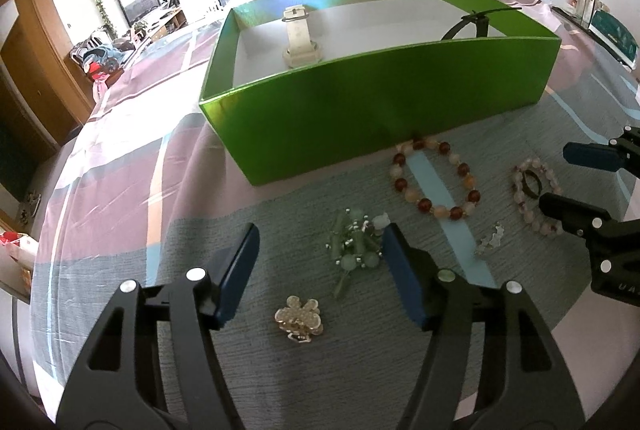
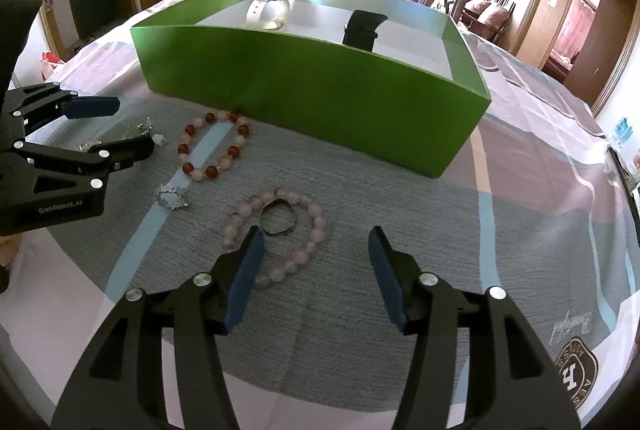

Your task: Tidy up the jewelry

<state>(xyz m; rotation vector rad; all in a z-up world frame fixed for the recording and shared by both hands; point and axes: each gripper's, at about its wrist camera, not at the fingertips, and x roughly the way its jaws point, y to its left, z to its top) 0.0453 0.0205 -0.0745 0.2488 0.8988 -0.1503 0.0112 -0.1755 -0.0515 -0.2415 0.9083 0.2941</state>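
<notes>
Glossy green box (image 1: 380,98) with white inside, holding a cream watch (image 1: 300,38) and a black watch (image 2: 362,26). Ahead of the right gripper (image 2: 316,242), black with blue pads: pale pink bead bracelet (image 2: 280,230); beyond, red-and-peach bead bracelet (image 1: 436,176). Between left gripper (image 1: 320,242) pads: jade-green hairpiece (image 1: 356,242), gold flower clip (image 1: 300,318); tabletop cloth (image 1: 132,166) grey, mauve, light-blue striped.

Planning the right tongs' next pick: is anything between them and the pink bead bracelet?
Nothing visible. The right tongs hang open right over the pink bead bracelet; only a dark ring lies inside its loop.
</notes>
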